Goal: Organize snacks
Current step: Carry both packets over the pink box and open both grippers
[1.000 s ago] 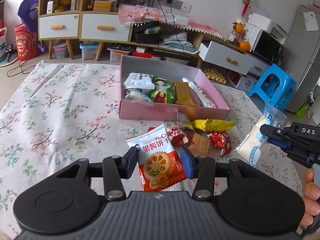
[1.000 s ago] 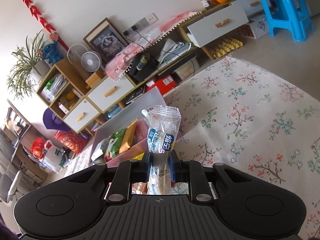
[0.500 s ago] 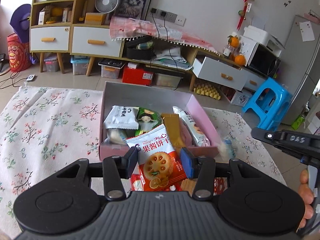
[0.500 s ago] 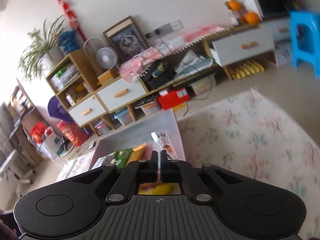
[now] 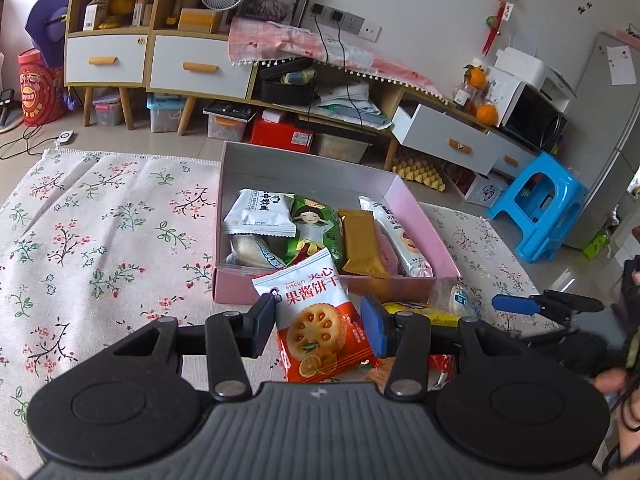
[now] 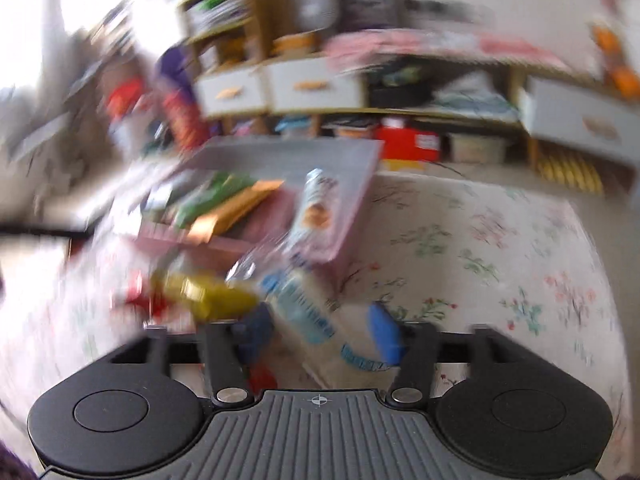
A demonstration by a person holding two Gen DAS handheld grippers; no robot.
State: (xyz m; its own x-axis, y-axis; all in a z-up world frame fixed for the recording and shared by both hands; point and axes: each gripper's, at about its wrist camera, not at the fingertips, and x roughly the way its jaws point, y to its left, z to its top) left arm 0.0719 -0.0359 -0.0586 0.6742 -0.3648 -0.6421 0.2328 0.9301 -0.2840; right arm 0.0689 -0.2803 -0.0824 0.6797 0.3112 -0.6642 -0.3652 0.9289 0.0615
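Where a second ago the right gripper (image 6: 320,330) clamped an upright white-and-blue packet (image 6: 308,312), its jaws have just been opening and now stand apart, with that packet loose between them; the right wrist view is badly blurred. Seen there, the packet lies tilted, its long axis running from the near right finger (image 6: 384,336) up and away toward the near right corner of the pink box (image 5: 404,196), outside the box. In the left wrist view the same packet (image 5: 460,298) shows just beside that corner, next to a yellow packet (image 5: 424,312) on the floral cloth (image 5: 100,240). The left gripper (image 5: 318,324) is clamped on a red-and-white biscuit bag (image 5: 316,316), as before, but the bag now hangs in front of the box's near wall rather than over the loose snacks. The bag's long axis runs near to far, its white top edge pointing toward the box. Inside the box lie a white packet (image 5: 260,214), a green one (image 5: 314,226), a gold bar (image 5: 362,240) and a long white packet (image 5: 396,236), all with long axes running roughly near to far.
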